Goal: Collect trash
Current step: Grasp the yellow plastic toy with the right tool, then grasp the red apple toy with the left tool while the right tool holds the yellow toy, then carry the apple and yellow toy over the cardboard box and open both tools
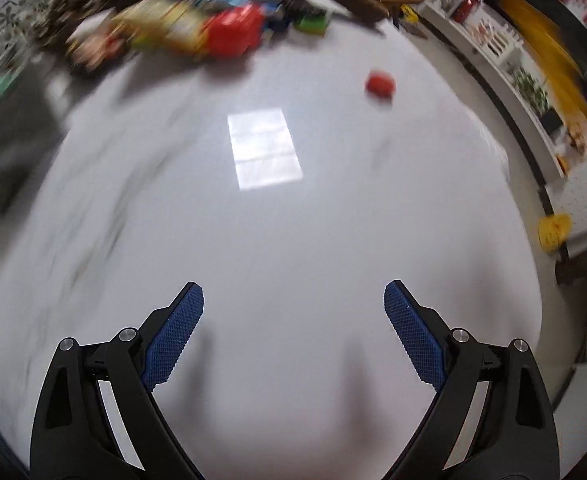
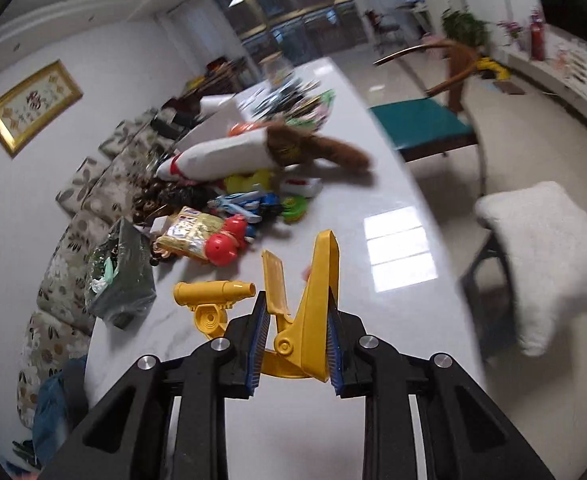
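Stretching across both views, a glossy white table serves as the landmark here. Along the table's far side lies a blurred heap of clutter: packets, a white pillow-like bag and a red ball toy. At the table's left edge stands a dark plastic bag with pale scraps inside, probably the place for trash.

Above the table's near end, the right gripper is clamped on a yellow plastic toy, its blue pads pressing both sides of the wedge-shaped body. A yellow telescope-like tube juts left from the toy. It looks light, stiff and smooth, so it could slip; holding the broad flat sides seems soundest.

Over the table's bare middle, the left gripper hangs with jaws spread wide and nothing between them. A small red object, blurred, sits alone toward the table's far right.
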### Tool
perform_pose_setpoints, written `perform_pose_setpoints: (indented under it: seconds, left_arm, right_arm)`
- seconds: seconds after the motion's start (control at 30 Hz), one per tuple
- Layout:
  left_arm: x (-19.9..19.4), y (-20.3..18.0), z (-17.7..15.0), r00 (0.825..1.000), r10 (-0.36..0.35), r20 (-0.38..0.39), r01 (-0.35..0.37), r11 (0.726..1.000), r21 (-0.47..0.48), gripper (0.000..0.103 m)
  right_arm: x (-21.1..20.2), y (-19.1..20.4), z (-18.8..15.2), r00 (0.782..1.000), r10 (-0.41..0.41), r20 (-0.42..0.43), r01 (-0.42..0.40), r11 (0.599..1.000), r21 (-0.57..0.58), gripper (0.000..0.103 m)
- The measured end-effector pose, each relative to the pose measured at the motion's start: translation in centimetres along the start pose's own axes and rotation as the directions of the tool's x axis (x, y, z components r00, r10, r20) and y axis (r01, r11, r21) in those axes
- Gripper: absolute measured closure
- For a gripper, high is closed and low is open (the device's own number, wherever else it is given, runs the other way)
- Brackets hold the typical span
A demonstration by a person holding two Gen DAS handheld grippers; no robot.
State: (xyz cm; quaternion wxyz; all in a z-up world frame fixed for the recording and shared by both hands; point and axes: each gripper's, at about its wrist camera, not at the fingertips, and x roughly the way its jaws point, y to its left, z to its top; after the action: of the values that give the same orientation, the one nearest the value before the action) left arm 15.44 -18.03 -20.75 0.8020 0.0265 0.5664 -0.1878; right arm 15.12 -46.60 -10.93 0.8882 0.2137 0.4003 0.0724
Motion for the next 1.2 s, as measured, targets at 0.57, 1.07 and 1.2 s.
perform_pose_setpoints:
  seconds: [0.57, 1.07, 1.2]
  left_arm:
    - [8.0, -9.8, 13.4, 0.995, 0.102, 0.004, -0.101, 0.984, 0.144, 0.071]
    - [-8.5, 1.3, -3.6, 0.993, 0.053, 0.101, -0.074, 0.975, 0.210, 0.071]
    - [-11.7, 3.9, -11.4, 0.997, 0.038, 0.062, -0.050, 0.976, 0.214, 0.071]
  right_arm:
    - [-7.4, -4.3, -9.7, 1.000, -0.022, -0.017, 0.024, 0.991, 0.129, 0.077]
    - [-2.4, 3.9, -11.6, 0.987, -0.025, -0.159, 0.016, 0.998, -0.059, 0.077]
    - [-1.4, 6.9, -14.8, 0.971, -0.049, -0.236, 0.022, 0.993, -0.114, 0.077]
